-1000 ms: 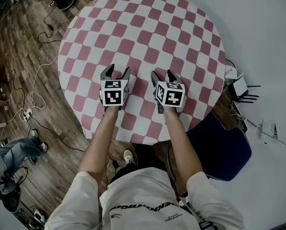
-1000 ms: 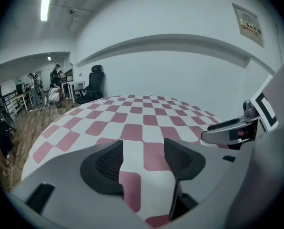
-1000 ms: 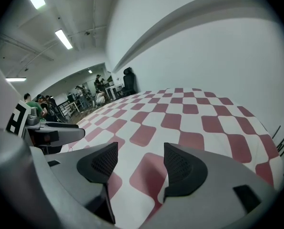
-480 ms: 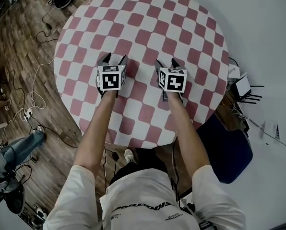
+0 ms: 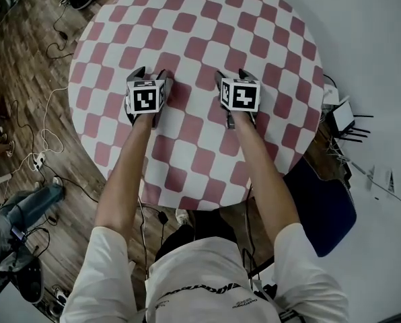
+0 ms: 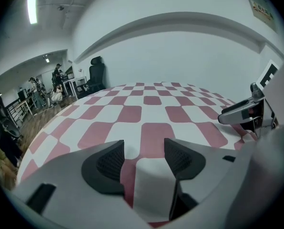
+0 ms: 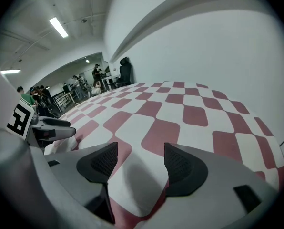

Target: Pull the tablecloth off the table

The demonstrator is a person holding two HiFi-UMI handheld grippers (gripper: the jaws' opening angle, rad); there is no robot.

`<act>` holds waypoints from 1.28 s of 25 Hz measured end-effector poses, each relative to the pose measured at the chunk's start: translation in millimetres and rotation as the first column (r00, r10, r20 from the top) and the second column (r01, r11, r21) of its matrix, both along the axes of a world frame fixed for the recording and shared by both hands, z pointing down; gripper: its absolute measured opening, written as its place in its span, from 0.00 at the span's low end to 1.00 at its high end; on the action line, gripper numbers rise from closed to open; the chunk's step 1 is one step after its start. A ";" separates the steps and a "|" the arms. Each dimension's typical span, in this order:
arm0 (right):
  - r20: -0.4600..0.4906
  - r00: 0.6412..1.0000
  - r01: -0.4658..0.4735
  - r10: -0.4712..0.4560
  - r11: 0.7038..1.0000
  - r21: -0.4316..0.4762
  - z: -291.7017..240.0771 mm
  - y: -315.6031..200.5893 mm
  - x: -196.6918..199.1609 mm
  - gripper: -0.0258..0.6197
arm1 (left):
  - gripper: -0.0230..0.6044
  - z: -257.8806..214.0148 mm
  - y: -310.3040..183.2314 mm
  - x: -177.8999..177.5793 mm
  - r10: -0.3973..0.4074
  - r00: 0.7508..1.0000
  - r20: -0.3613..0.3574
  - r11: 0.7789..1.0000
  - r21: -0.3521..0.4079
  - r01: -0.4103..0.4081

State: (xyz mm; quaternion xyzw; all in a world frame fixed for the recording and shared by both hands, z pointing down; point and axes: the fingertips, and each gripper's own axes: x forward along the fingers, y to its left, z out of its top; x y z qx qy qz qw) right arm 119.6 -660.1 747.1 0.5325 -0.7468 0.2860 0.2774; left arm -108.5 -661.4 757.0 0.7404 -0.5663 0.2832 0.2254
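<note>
A red-and-white checkered tablecloth [image 5: 207,32] covers the round table. Both grippers rest low on it near the middle, side by side and pointing away from me. My left gripper [image 5: 151,76] is open, and the cloth [image 6: 151,101] runs up between its dark pads [image 6: 105,166] in the left gripper view. My right gripper [image 5: 231,78] is open too, with a pale stretch of the cloth [image 7: 180,104] lying between its pads [image 7: 184,168]. Each gripper view shows the other gripper at its edge: the right gripper [image 6: 247,113] and the left gripper [image 7: 51,128].
A dark blue chair [image 5: 321,207] stands at the table's near right. A white device with antennas [image 5: 342,116] sits by the wall at the right. Cables [image 5: 49,120] trail over the wooden floor at the left, where a person's leg in jeans [image 5: 22,207] shows.
Both grippers have slid farther across the cloth, away from me towards the table's middle, and stayed open. The left one has also drifted left.
</note>
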 end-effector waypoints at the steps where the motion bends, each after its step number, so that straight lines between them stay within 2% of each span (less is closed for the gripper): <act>1: -0.009 1.000 -0.007 0.007 1.000 -0.010 3.8 -1.0 0.6 0.50 | 0.48 2.5 -1.7 -0.6 -0.001 1.000 -0.005 1.000 -0.010 0.001; 4: -0.072 0.997 -0.014 0.012 1.000 -0.026 15.8 -3.7 5.4 0.50 | 0.43 14.5 -3.2 1.3 -0.005 1.000 -0.024 0.998 -0.056 0.004; 7: -0.117 0.993 0.007 -0.005 1.000 0.016 18.5 -4.8 6.1 0.48 | 0.39 18.0 -0.8 3.4 -0.001 1.000 -0.021 0.998 -0.069 -0.001; 11: -0.105 0.994 -0.001 0.000 1.000 -0.004 20.3 -5.6 7.5 0.45 | 0.39 18.6 -0.7 3.2 0.005 1.000 -0.016 0.997 -0.079 -0.006; 21: -0.103 0.994 -0.030 0.031 0.999 0.012 19.2 -3.6 14.0 0.29 | 0.33 20.8 0.0 8.6 0.017 1.000 -0.012 0.996 -0.083 -0.018; 28: -0.110 0.994 -0.015 0.015 1.000 -0.001 19.8 5.0 7.0 0.15 | 0.21 26.6 6.7 13.2 0.049 0.999 0.003 0.993 -0.109 -0.049; 32: -0.103 0.995 -0.003 0.001 1.000 -0.018 19.6 11.8 1.5 0.10 | 0.13 29.7 11.7 11.2 0.056 0.998 0.014 0.991 -0.120 -0.054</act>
